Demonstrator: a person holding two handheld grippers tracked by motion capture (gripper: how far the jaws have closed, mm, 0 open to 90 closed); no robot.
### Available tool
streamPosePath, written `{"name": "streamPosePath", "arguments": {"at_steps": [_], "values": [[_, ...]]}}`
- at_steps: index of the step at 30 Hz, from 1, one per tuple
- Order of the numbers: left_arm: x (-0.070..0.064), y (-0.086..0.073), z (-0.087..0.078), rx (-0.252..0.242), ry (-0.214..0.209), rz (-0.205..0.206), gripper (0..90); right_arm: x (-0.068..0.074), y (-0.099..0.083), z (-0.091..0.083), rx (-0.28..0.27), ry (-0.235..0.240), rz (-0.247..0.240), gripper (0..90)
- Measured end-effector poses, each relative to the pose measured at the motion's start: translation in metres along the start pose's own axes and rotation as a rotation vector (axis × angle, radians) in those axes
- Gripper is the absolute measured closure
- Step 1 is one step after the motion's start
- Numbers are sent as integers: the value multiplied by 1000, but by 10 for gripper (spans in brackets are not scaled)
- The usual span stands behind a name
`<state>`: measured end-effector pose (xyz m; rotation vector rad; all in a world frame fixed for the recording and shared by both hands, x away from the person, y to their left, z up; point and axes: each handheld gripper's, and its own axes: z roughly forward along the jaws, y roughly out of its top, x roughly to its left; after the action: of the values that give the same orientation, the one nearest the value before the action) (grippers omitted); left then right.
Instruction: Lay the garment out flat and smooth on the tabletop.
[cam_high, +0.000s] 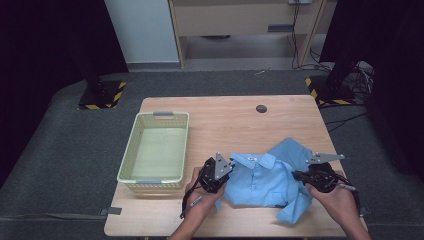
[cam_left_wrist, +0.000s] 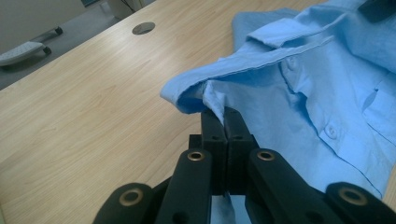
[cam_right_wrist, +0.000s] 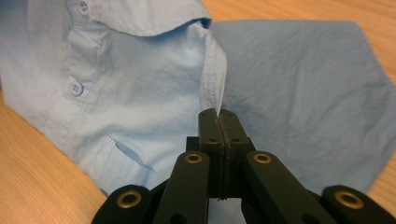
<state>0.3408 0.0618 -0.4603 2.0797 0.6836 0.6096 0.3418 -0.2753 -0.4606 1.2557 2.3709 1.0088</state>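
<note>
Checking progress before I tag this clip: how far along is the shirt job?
Done: the blue shirt lies partly folded on the table, collar up, one sleeve spread to the right. In hand: the left gripper and the right gripper each have their jaws shut on a fold of fabric at opposite sides. Left: the basket holds nothing, so the shirt probably goes there next.

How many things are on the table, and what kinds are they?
Shirt: 1
Basket: 1
Hand-held grippers: 2, left and right, each shut on the shirt
Total: 4
</note>
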Motion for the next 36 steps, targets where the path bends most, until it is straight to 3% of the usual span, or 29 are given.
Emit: {"name": "streamPosePath", "arguments": {"at_steps": [5,11,14,26,36], "values": [[2,3,-4,-16,-5,-13,897,-8,-3,-13,-29,-1,0,900],[3,8,-12,-44,-12,-20,897,-8,-2,-28,-77,10,-14,900],[6,11,-17,-72,-33,-65,897,-6,0,-36,-97,11,-26,900],[7,23,-41,-125,-33,-65,897,7,11,-77,-188,15,-84,900],[3,34,-59,-159,-39,-53,897,10,13,-99,-214,14,-114,900]]}}
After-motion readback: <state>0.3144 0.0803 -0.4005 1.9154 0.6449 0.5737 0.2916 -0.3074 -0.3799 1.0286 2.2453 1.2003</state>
